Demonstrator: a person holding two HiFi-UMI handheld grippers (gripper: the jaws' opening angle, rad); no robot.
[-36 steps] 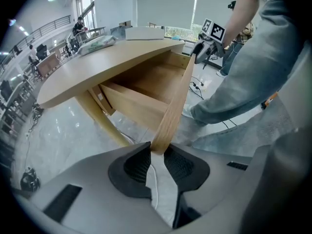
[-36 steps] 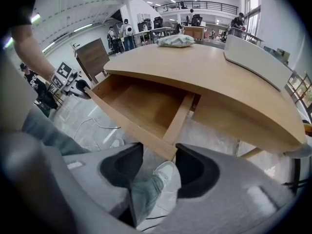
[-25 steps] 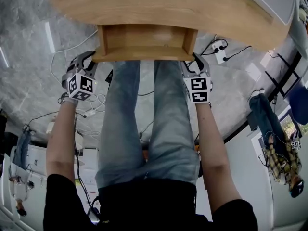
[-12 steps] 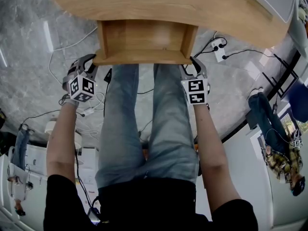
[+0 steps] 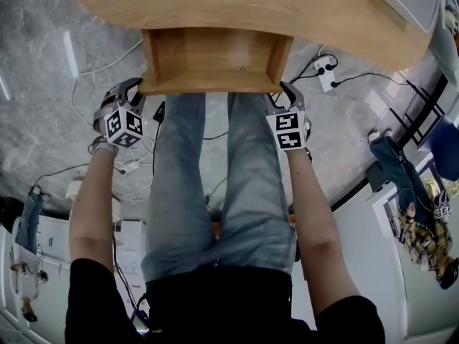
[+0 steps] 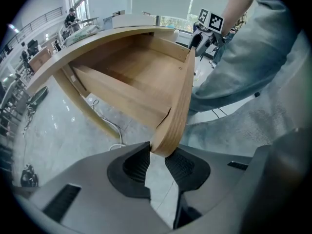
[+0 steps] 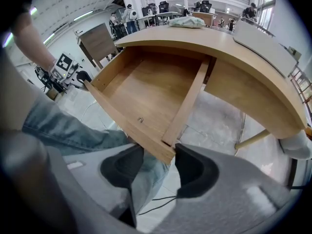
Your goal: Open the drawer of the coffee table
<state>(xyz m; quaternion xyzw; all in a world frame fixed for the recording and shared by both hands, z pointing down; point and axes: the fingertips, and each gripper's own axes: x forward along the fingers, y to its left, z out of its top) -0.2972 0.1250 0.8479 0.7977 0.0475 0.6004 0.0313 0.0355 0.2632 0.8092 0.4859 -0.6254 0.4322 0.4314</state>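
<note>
Shows, at left, the left gripper (image 6: 157,155) closed on the end of the front panel (image 6: 181,91), jaws roughly half apart and just eased slightly wider, with wood touching both pads. Shows, centre, the drawer (image 5: 215,49) drawn well out from under the coffee table (image 5: 237,2), bare inner floor exposed. Shows, at right, the right gripper (image 7: 160,152) set wide and clamped across the other front corner. Judged nearly complete: only release, or a short final pull, left.

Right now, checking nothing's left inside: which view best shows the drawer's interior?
The right gripper view: the light wooden drawer lies open toward it, floor almost wholly visible. The head view shows it small, from above; the left gripper view sees it slanted behind the side wall.
</note>
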